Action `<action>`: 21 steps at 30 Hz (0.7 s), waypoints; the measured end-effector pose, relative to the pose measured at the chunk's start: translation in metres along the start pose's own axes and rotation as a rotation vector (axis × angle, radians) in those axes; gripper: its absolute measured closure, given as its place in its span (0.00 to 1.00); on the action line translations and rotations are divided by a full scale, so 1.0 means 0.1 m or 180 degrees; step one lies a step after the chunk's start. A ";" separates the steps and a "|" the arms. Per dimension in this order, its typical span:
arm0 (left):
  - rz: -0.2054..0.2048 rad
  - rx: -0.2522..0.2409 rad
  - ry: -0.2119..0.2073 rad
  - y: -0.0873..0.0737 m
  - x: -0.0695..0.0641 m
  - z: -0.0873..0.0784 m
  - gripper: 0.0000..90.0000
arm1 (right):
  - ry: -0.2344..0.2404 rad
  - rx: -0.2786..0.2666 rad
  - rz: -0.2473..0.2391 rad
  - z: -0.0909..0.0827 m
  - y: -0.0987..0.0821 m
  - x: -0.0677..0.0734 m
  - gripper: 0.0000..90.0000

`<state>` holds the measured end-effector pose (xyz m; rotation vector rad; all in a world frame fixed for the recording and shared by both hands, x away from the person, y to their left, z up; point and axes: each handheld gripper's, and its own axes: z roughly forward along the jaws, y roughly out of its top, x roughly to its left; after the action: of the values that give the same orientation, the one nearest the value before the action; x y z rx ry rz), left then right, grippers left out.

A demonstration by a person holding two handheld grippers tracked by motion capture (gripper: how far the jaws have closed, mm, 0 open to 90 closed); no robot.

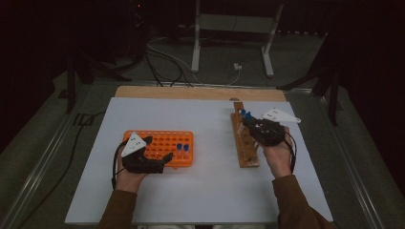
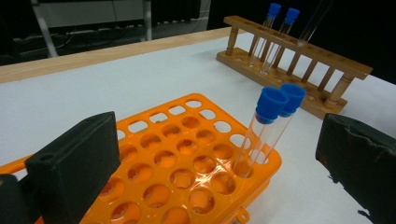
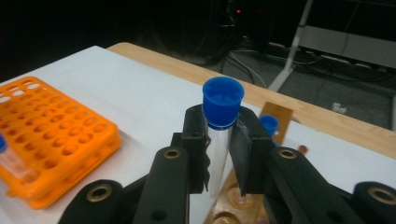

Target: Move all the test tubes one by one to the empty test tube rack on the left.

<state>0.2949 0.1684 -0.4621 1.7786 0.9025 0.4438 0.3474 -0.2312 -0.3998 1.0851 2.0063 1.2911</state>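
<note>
We log: white table [image 1: 200, 191], dark room; orange rack [image 1: 165, 148] at nine o'clock, left gripper [image 1: 152, 153] jaws apart; right gripper [image 3: 219, 154] clamped on blue-capped tube [image 3: 222, 105].

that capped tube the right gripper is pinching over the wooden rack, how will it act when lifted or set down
The tube looks clear, thin-walled and empty, so probably light and breakable if squeezed hard. Its smooth round wall may slip or swivel between the right gripper pads, which hold it just under the blue cap. Laid flat on the table it would likely roll.
</note>
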 end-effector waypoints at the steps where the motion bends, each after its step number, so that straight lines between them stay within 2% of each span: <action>1: 0.0005 0.0002 -0.0005 0.00 0.00 0.00 0.01 | 0.0019 0.0003 -0.0004 0.00 0.00 0.01 0.85; 12: 0.0033 0.0002 -0.0043 0.01 -0.03 0.00 0.01 | 0.0213 0.0068 -0.0076 0.07 -0.03 0.22 0.85; 21: 0.0038 -0.0017 -0.0077 0.02 -0.05 -0.01 0.01 | 0.0431 0.0090 -0.0130 0.12 -0.01 0.42 0.85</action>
<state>0.2917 0.1649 -0.4593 1.7818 0.8733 0.4310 0.3329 -0.1901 -0.4058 0.9878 2.1402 1.3513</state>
